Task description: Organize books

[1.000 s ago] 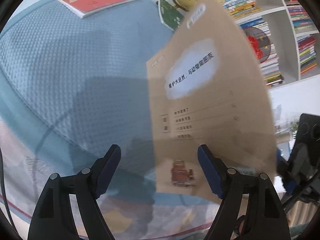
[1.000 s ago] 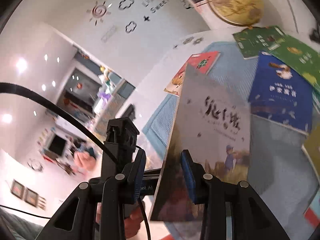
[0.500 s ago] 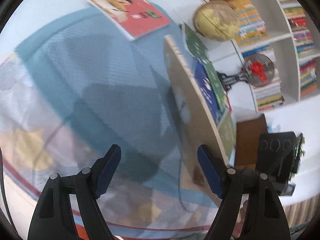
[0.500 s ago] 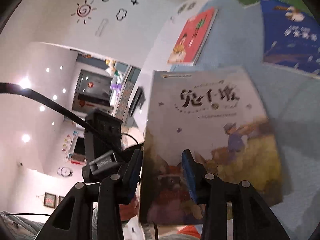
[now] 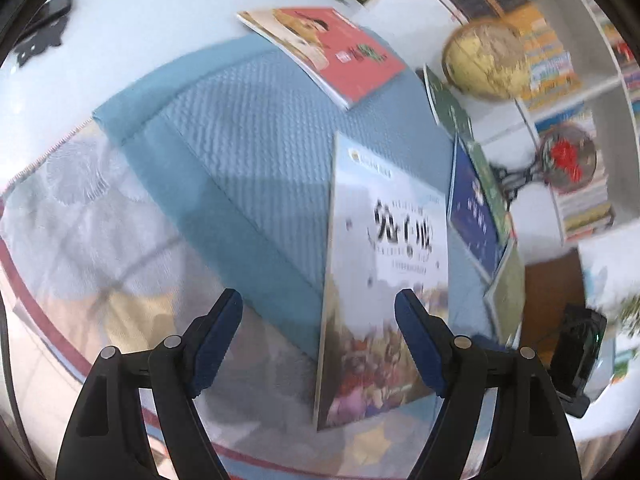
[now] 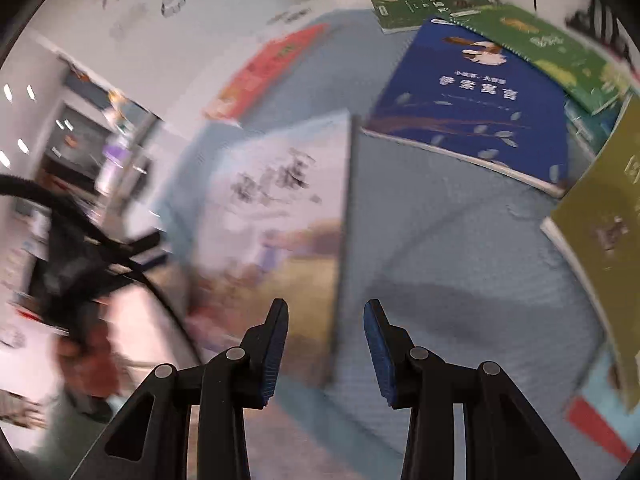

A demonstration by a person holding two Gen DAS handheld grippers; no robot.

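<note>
The pale picture book with black brush-style lettering [image 5: 384,280] stands nearly upright on its lower edge on the blue waffle-textured mat [image 5: 240,140], leaning, right of the middle of the mat. The right gripper [image 6: 326,308] has its jaws only narrowly parted with the book's edge in the gap. A strip of mat shows between the right-hand pad and the book, so the pads do not seem to press on it, though the blur leaves some doubt. The left gripper [image 5: 318,300] hangs just in front of the book with its jaws spread wide and empty.

The main risk is a topple. A thin book on edge on soft cloth, with nothing pinching it, is likely to fall flat, perhaps leftwards. It could also slide right onto the dark blue paperback [image 6: 472,108] and the olive-green book [image 6: 600,220] near it. A hasty closing of the left jaws might clip a cover, bend it or push the book over. The red-covered book [image 5: 332,52], far on the mat, lies well apart.
</note>
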